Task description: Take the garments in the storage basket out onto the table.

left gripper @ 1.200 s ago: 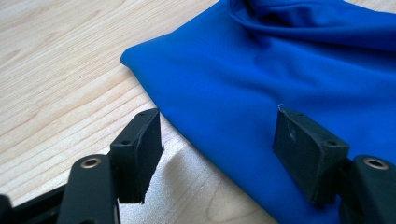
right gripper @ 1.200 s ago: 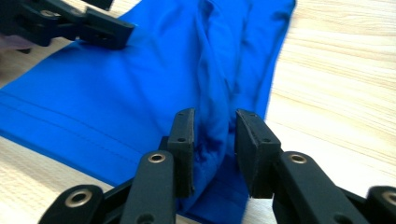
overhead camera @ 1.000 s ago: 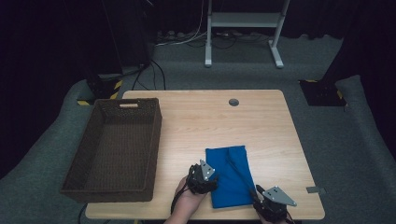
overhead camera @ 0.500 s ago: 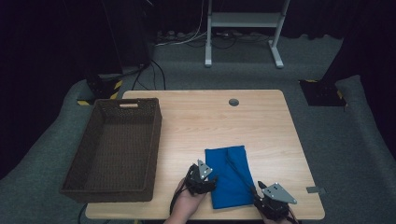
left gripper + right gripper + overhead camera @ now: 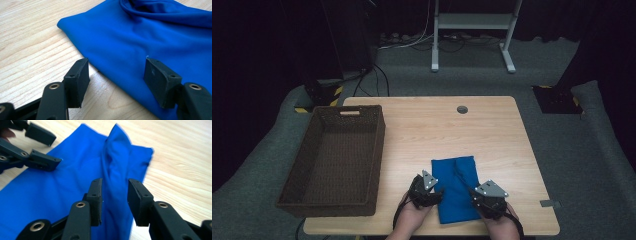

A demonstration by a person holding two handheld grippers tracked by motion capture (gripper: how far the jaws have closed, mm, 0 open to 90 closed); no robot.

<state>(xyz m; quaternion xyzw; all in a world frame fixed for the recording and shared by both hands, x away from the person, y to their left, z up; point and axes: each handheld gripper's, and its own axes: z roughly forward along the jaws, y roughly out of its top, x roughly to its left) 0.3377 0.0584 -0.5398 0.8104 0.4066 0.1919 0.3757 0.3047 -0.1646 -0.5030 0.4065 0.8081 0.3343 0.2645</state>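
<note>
On table (image 5: 492, 125), one blue cloth (image 5: 457, 192), one basket (image 5: 337, 160), two tools

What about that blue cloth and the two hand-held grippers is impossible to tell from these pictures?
- Blue cloth, high view: near corners hidden under the left hand-held gripper and right hand-held gripper.
- Left gripper view: cloth's far and right parts cut off by the frame.
- Right gripper view: whether anything lies inside the raised fold; the cloth covers it.

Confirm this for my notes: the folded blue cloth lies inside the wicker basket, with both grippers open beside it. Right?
Not quite. The blue cloth lies on the wooden table, right of the wicker basket, as the high view shows. The left gripper and right gripper are open beside it.
</note>
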